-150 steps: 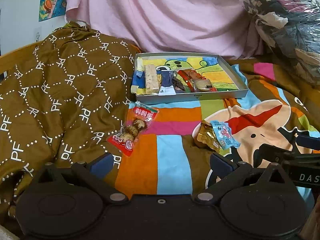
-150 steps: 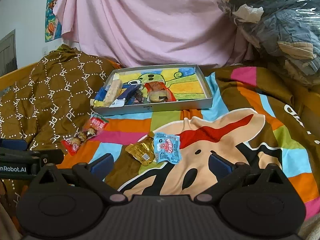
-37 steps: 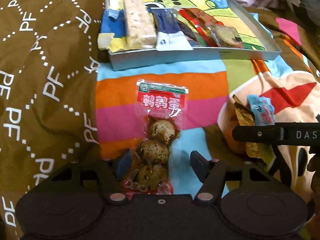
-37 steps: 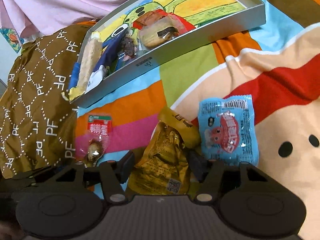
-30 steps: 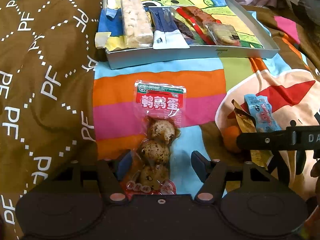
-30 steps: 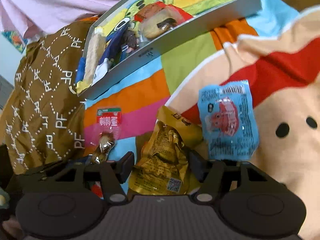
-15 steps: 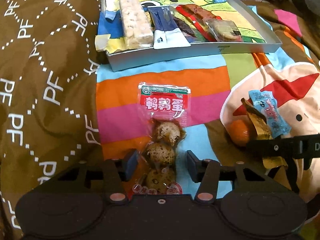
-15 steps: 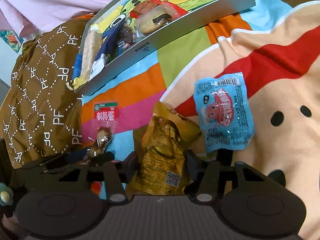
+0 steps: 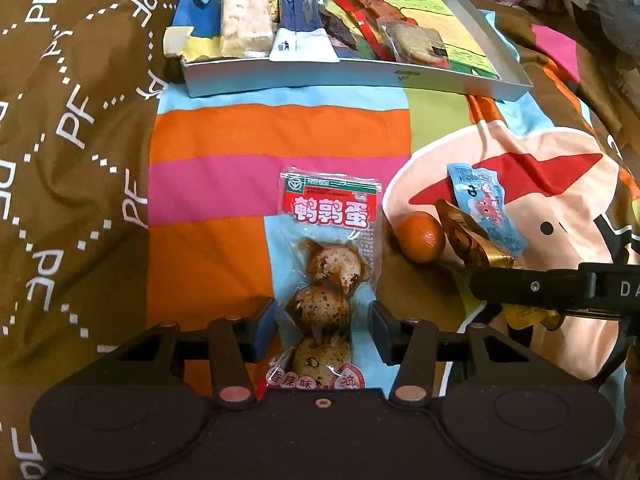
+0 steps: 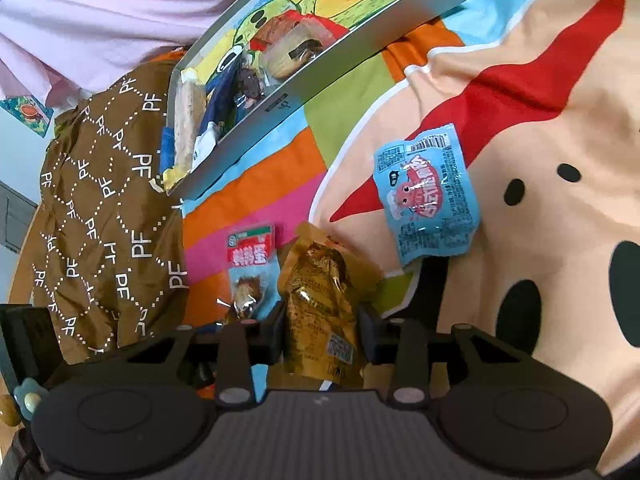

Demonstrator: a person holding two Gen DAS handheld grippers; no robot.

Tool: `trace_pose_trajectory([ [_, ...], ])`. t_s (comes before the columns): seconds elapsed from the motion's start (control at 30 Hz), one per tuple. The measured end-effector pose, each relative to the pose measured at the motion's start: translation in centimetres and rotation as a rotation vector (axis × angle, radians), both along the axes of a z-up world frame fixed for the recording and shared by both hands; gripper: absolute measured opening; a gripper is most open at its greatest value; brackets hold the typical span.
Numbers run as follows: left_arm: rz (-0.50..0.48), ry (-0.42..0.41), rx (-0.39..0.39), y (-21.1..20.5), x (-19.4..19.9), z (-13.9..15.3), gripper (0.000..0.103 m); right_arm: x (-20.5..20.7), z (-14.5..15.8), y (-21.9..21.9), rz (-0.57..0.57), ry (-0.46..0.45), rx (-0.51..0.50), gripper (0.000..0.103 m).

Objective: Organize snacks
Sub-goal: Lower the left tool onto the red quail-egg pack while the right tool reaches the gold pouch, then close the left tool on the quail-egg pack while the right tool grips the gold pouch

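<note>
A clear quail-egg pack with a red label lies between the pads of my left gripper, which is shut on its lower half. In the right wrist view this pack lies just left of a gold snack packet. My right gripper is shut on that gold packet, its pads pressing both sides. A blue snack packet lies loose on the blanket to the right. A small orange fruit sits beside the gold packet. The grey tray ahead holds several wrapped snacks.
Everything rests on a striped cartoon blanket, with a brown patterned quilt bunched up on the left. The right gripper's black body crosses the lower right of the left wrist view. Pink cloth hangs behind the tray.
Both pairs of jaws have narrowed onto their packets. The quail-egg pack now sits farther from the tray, moving with the left gripper. The right view has tilted and the gold packet stays between its pads.
</note>
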State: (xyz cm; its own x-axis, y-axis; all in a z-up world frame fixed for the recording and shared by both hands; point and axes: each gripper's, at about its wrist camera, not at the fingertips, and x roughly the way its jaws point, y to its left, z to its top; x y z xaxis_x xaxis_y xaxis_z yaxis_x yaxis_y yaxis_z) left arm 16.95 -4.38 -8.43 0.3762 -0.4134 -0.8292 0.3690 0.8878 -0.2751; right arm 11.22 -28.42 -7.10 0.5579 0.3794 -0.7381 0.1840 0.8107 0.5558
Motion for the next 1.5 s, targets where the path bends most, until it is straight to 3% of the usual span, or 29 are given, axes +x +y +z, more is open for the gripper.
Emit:
trace_pose_trajectory([
  [0.37,-0.038,-0.046,0.045,-0.6,0.0,-0.2,0.054,-0.6,0.1,0.0,-0.003,-0.010,-0.004,0.039],
  [0.57,-0.038,-0.050,0.050,-0.7,0.0,-0.1,0.050,-0.8,0.4,0.3,0.005,-0.020,-0.005,0.039],
  [1.0,0.072,0.063,-0.121,1.1,-1.0,0.5,0.046,-1.0,1.1,0.1,0.009,-0.060,0.000,0.039],
  [1.5,0.133,-0.114,-0.237,2.0,-2.2,3.7,0.046,-1.3,3.8,0.5,0.014,-0.230,-0.074,0.039],
])
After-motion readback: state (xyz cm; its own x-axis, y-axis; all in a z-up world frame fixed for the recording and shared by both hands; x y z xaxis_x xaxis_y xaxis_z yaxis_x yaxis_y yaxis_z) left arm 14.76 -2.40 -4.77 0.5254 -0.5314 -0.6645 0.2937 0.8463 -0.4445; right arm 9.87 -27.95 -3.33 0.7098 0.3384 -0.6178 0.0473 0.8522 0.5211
